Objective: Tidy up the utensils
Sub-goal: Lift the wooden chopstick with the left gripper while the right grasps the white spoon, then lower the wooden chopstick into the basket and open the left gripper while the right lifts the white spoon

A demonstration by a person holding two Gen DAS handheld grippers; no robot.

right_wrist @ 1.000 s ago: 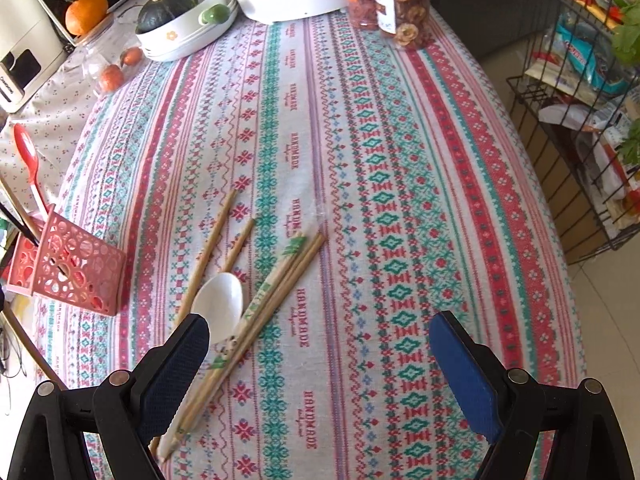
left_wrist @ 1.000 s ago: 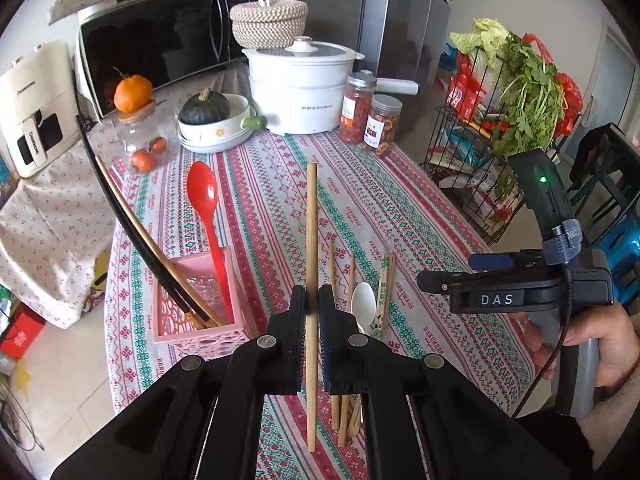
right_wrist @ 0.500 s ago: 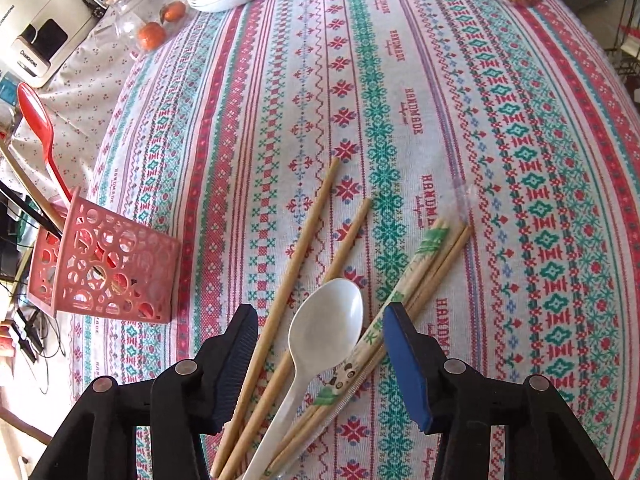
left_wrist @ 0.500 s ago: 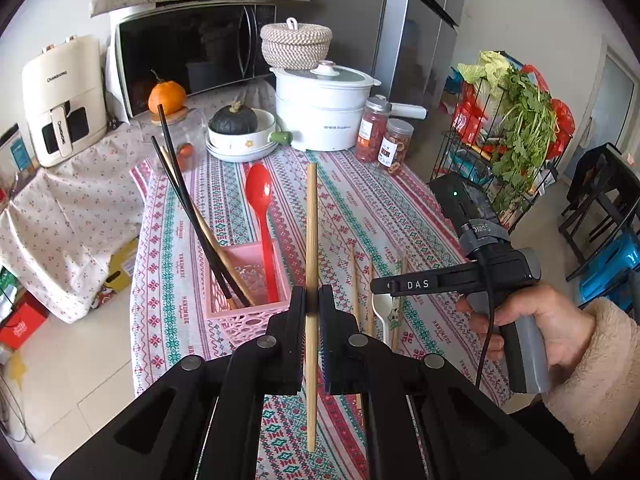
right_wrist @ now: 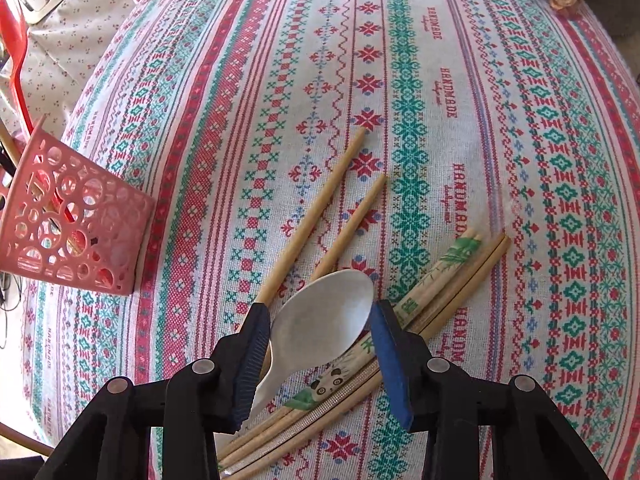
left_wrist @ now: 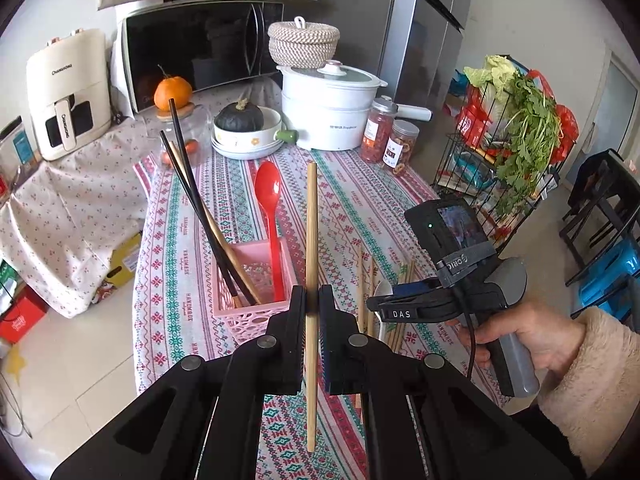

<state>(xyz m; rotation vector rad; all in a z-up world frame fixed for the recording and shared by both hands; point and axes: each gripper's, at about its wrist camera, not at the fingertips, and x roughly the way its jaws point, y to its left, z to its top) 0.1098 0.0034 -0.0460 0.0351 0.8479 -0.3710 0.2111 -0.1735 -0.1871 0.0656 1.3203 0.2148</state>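
My left gripper (left_wrist: 313,312) is shut on a bamboo chopstick (left_wrist: 311,240), held upright just right of the pink basket (left_wrist: 244,312). The basket holds a red spoon (left_wrist: 268,196) and black and brown chopsticks (left_wrist: 188,184). My right gripper (right_wrist: 320,344) is open, low over the table, its blue pads either side of a white spoon's (right_wrist: 324,316) bowl. Loose bamboo chopsticks (right_wrist: 316,208) and wrapped chopsticks (right_wrist: 432,280) lie around the spoon. The basket also shows in the right wrist view (right_wrist: 68,224) at the left.
At the table's far end stand a white pot (left_wrist: 328,116), two jars (left_wrist: 390,140), a bowl with a squash (left_wrist: 244,132) and a glass jar with an orange (left_wrist: 174,94). A wire rack of vegetables (left_wrist: 516,140) stands to the right. The table edge runs along the left.
My right gripper has come down and forward and narrowed around the white spoon. My left gripper, still holding the chopstick, has risen and drawn back from the basket.
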